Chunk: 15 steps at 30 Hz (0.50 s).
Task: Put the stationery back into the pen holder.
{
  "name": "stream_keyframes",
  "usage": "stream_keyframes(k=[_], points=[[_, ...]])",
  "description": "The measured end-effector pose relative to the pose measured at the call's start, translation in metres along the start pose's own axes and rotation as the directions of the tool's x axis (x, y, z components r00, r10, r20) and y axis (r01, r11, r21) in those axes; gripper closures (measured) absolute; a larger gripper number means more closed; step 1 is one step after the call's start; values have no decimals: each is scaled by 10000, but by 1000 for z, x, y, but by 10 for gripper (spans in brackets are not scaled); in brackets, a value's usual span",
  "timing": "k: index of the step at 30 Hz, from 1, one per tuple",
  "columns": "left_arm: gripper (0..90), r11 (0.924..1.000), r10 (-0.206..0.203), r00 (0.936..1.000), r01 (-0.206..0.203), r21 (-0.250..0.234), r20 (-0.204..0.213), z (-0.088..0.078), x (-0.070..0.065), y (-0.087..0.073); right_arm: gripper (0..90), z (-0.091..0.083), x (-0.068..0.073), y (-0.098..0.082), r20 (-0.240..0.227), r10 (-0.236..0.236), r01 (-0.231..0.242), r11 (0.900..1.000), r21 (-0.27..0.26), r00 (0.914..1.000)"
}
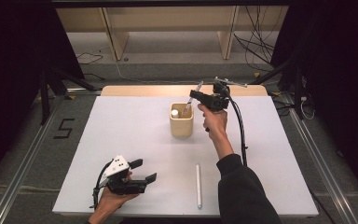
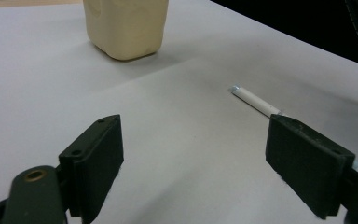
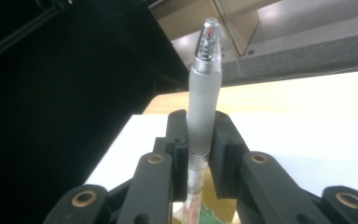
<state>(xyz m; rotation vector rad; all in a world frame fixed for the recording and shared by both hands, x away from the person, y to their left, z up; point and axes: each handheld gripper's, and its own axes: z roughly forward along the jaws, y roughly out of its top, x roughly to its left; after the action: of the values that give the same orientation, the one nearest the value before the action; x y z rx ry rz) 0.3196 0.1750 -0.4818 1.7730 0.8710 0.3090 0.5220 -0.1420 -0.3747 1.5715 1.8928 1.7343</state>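
While my jaws are hiding the pen's [image 3: 204,98] lower end, my right gripper [image 1: 196,97] is pinching it above the holder [image 1: 181,122]; my left gripper [image 1: 142,171] is resting spread.

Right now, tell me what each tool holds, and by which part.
The right tool grips a frosted pen around its middle, over the cup. The left tool holds nothing.

Pen [image 1: 198,185] lies on table [image 1: 121,135], w/ holder [image 1: 181,124] behind it.

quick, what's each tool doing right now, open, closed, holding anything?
Left tool: open, holding nothing, low over the table.
Right tool: closed on a frosted pen, above the beige holder.
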Motion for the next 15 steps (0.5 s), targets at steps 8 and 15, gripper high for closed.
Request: stream_keyframes(k=[8, 15], points=[[178, 10000, 27, 10000, -27, 46, 30, 0, -1, 0, 797, 6, 0, -3, 207, -176, 173, 9997, 154, 9996], [178, 10000, -14, 10000, 14, -3, 31, 1, -1, 0, 796, 8, -1, -5, 428, -462, 447, 9984, 343, 9980]])
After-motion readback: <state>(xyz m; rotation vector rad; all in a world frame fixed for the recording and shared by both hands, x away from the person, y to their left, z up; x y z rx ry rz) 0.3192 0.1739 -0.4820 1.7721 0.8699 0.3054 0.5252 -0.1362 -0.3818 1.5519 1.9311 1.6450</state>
